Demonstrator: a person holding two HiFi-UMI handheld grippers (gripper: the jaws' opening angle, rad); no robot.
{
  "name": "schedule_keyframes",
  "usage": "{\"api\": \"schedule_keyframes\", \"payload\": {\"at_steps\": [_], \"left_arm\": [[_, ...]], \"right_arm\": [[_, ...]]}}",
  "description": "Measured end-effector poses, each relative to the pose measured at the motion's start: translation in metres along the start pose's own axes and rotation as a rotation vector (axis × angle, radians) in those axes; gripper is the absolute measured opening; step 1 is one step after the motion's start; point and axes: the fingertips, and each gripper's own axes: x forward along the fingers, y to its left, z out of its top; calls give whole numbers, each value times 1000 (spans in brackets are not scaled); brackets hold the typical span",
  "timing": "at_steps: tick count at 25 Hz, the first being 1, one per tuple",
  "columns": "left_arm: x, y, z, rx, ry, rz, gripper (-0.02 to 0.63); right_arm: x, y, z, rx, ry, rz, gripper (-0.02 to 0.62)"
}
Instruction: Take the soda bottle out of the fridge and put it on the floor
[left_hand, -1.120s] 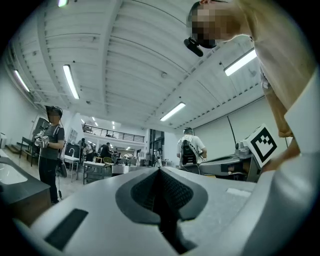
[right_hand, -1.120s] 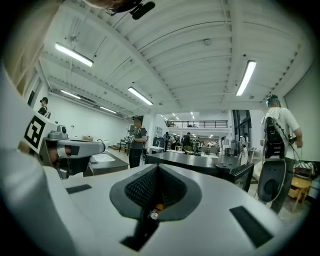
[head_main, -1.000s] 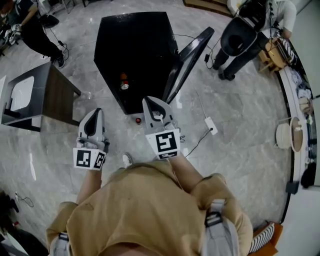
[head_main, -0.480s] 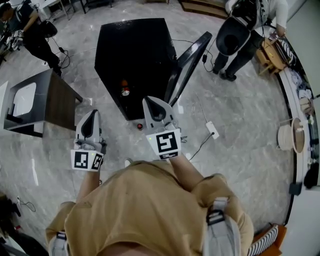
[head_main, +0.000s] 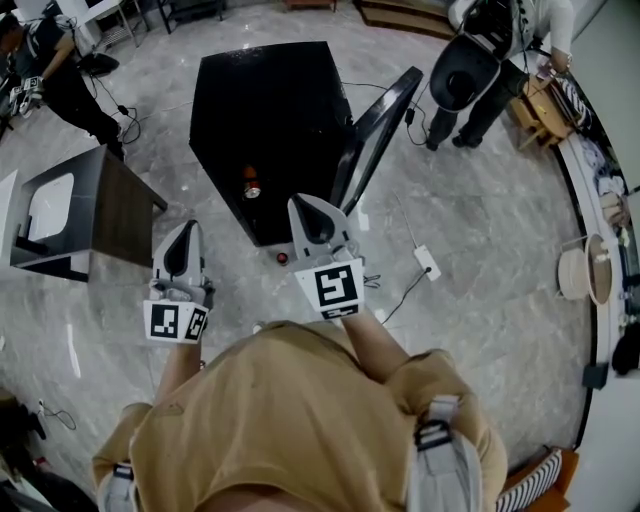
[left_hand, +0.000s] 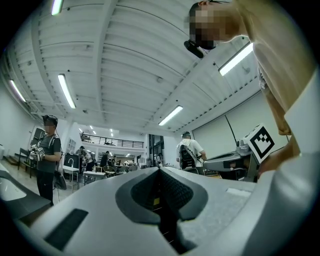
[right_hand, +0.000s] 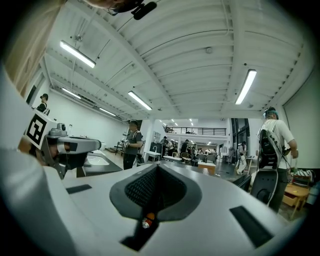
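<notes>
**Bottle ahead, both tongs closed**

The left gripper (head_main: 184, 236) is closed and empty. The soda bottle (head_main: 250, 184) stands, apparently upright, inside the open fridge (head_main: 270, 110), ahead between both. The right gripper (head_main: 308, 208), also closed and empty, looks nearer.
</notes>
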Motion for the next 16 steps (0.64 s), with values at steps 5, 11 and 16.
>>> {"api": "schedule_keyframes", "payload": {"at_steps": [5, 11, 16], "left_arm": [[-1, 0, 1, 1, 1, -2, 2], [-3, 7, -2, -2, 12, 15, 2], [-8, 4, -4, 2, 5, 18, 2]], "right_arm": [[-4, -3, -8, -9, 7, -16, 2], [1, 0, -4, -1, 1, -8, 2], [-2, 2, -11, 0, 14, -10, 2]]}}
